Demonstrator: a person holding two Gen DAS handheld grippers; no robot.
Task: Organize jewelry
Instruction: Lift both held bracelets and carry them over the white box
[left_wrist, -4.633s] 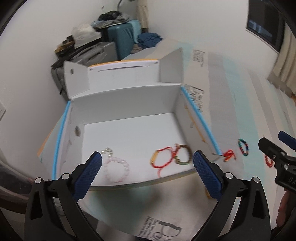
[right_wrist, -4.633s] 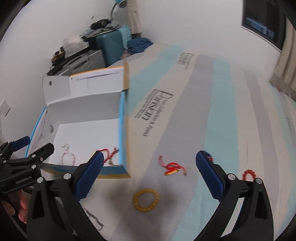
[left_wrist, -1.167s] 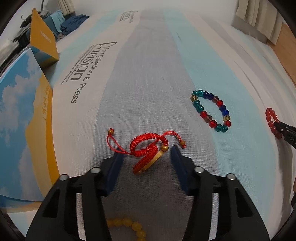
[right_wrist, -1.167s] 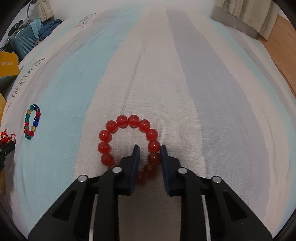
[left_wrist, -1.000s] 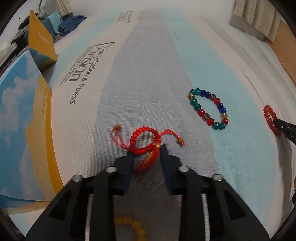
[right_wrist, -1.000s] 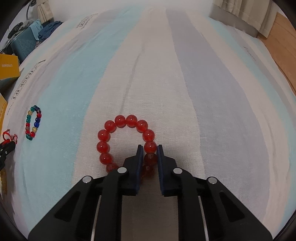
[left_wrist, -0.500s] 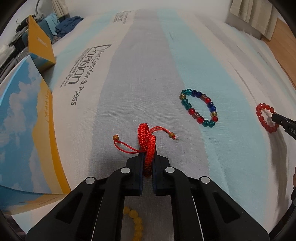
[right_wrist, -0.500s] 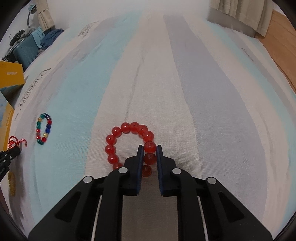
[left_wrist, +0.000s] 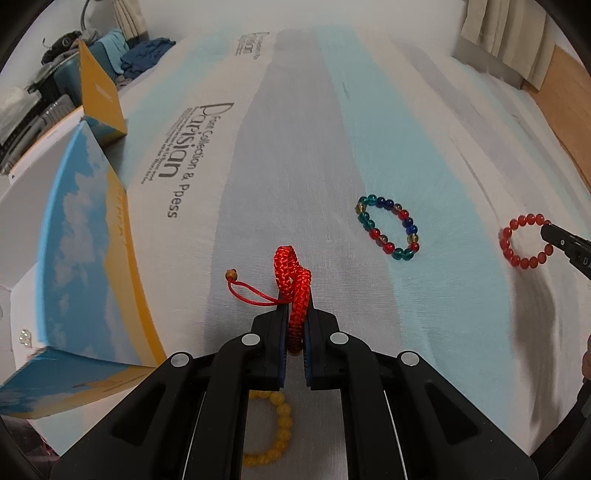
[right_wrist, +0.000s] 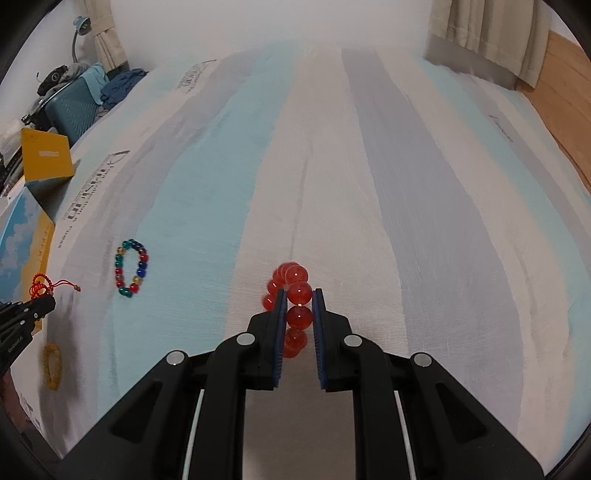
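Note:
My left gripper is shut on a red braided cord bracelet and holds it raised above the striped cloth; its loose tail with a bead hangs to the left. My right gripper is shut on a red bead bracelet and lifts it off the cloth. That bracelet also shows in the left wrist view at the right, in the right gripper's tips. A multicoloured bead bracelet lies between the two grippers. A yellow bead bracelet lies under my left gripper.
The open jewelry box with a sky-print and orange side stands at the left, its orange flap up. Suitcases and clothes are behind it. Curtains and a wooden floor lie at the far right.
Both grippers closed on their bracelets: the left on the red cord one, the right on the red bead one. Both bracelets have since risen off the cloth.

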